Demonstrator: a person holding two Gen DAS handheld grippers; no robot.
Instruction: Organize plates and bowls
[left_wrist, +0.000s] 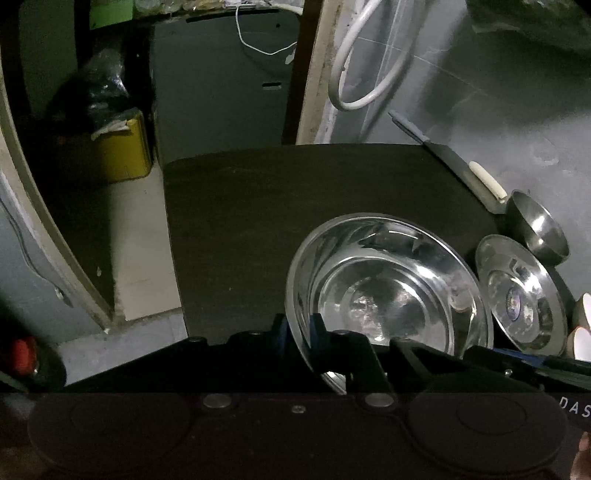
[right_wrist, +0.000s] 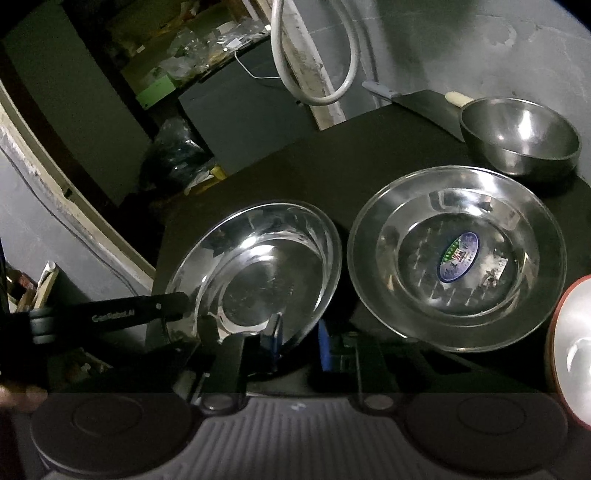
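Two grippers meet at one steel plate (right_wrist: 258, 269) on a dark table (left_wrist: 258, 206). Left gripper (left_wrist: 298, 332) pinches the plate's near rim between blue-padded fingers; right gripper (right_wrist: 298, 341) straddles the opposite rim, fingers apart. A second plate (right_wrist: 458, 258), labelled, lies just beside it, a steel bowl (right_wrist: 521, 136) beyond.

On the tabletop (right_wrist: 332, 155), a plate (right_wrist: 255, 269) lies left of a second plate (right_wrist: 458, 258), the two just beside each other. A bowl (right_wrist: 521, 136) stands behind the second plate, with a knife (right_wrist: 417, 105) at the tabletop's far edge beside it. A cup (right_wrist: 572, 350) sits at the right edge, nearest.
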